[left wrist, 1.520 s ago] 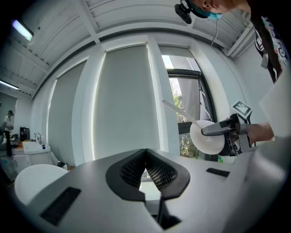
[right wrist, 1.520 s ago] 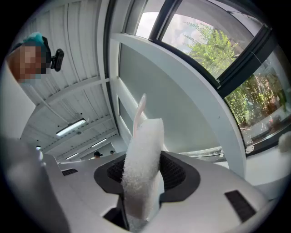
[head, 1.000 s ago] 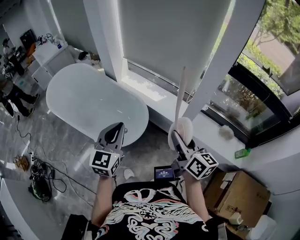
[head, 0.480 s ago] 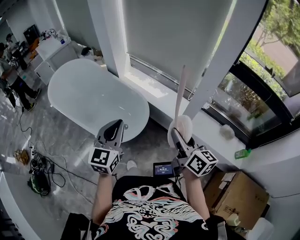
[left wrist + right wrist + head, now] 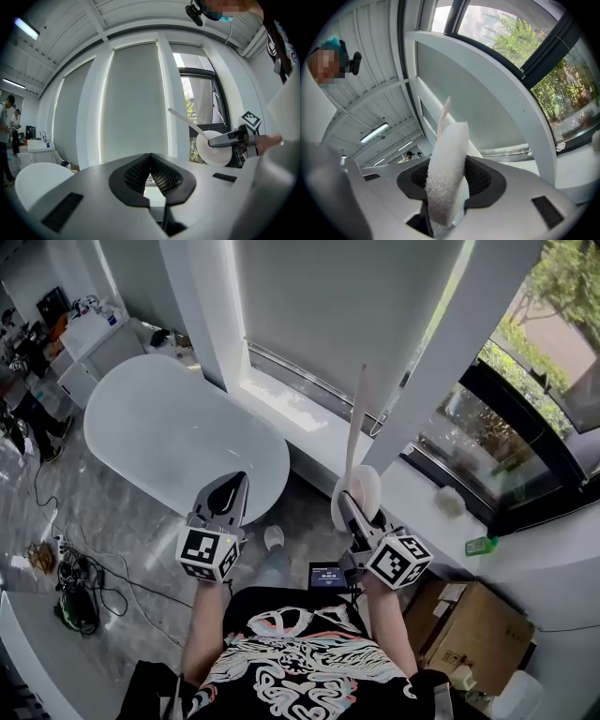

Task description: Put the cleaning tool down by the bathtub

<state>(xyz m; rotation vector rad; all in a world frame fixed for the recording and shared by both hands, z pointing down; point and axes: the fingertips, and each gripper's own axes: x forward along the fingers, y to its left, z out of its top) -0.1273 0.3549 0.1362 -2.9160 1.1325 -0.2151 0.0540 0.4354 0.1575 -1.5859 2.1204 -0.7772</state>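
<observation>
The cleaning tool (image 5: 355, 491) is a white round pad with a long thin white handle pointing up. My right gripper (image 5: 354, 512) is shut on its fuzzy pad (image 5: 446, 168), which fills the gap between the jaws. From the left gripper view the cleaning tool (image 5: 213, 147) shows at the right, held edge-on. My left gripper (image 5: 227, 500) is shut and holds nothing; its tips (image 5: 150, 157) meet. The white oval bathtub (image 5: 178, 435) lies ahead and to the left, just beyond the left gripper. Both grippers hang in the air above the floor.
A white window sill (image 5: 309, 423) runs behind the tub, with a wide white pillar (image 5: 459, 352) ahead of the right gripper. A cardboard box (image 5: 473, 624) sits at lower right, cables (image 5: 80, 587) on the marble floor at left. People stand far left by a white cabinet (image 5: 89, 343).
The view has shifted slightly, so the bathtub sits a little farther left and up. Both grippers keep their pose, and the tool stays in the right one. A shoe now shows between the grippers.
</observation>
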